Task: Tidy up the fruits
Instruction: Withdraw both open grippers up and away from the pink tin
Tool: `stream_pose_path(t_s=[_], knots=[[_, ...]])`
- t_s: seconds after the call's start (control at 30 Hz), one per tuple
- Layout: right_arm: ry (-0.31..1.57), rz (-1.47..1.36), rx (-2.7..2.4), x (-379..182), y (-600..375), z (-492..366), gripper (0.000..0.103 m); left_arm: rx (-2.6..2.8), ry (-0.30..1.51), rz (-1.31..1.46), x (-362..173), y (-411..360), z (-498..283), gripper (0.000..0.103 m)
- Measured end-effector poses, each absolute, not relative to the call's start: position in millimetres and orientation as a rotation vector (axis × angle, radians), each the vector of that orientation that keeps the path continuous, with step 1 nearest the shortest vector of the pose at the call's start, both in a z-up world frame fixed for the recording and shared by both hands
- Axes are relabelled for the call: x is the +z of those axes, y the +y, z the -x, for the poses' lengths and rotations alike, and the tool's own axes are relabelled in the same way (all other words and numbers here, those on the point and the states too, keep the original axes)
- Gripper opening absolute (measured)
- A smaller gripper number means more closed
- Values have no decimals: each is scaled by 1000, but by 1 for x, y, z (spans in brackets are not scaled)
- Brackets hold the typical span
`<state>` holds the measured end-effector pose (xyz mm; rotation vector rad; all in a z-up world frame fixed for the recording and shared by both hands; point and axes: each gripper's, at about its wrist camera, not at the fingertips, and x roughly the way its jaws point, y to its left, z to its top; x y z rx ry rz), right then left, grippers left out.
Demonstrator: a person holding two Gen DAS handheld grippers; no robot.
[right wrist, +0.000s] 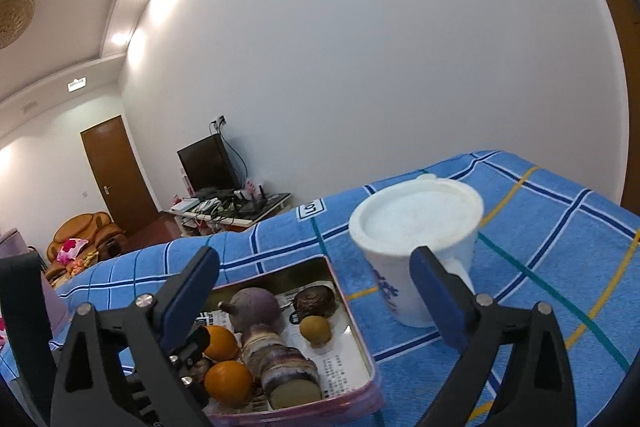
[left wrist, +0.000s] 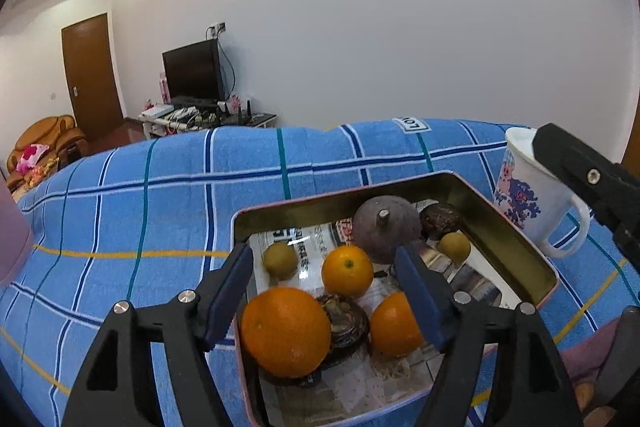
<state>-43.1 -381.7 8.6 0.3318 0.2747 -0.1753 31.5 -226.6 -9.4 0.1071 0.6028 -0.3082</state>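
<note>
- blue plaid cloth [left wrist: 120, 211] covers the surface
- left gripper [left wrist: 324, 291] over near end of tin tray [left wrist: 516, 247], jaws apart, nothing clamped
- tray holds three oranges; big orange [left wrist: 286, 331] nearest, two small green fruits, purple sugarcane piece [right wrist: 276, 359], dark fruits
- right gripper [right wrist: 316, 291] jaws wide apart, empty, between tray and white mug [right wrist: 416, 227]
- mug stands upright just right of tray

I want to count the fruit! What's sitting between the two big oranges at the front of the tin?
A dark brown, wrinkled fruit lies between the left orange and the right orange, touching both. The left wrist view shows it.
</note>
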Motion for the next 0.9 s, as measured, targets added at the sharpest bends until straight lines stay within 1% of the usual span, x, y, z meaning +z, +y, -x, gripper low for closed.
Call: stream_pose_path(t_s=[0.13,0.2,0.4,0.7,0.9], knots=[[239,-283,-184,12,-373,54,99,-298,601,-92,-9,-221,-26,75],[214,-253,-180,15,-365,61,101,-282,579,-95,-7,-217,-19,75],[181,-146,-172,19,-341,70,101,-232,513,-104,-1,-207,-5,75],[160,-155,-196,19,-337,91,102,-179,380,-123,9,-188,24,75],[146,-118,-206,21,-326,113,102,-183,348,-146,10,-181,42,75]])
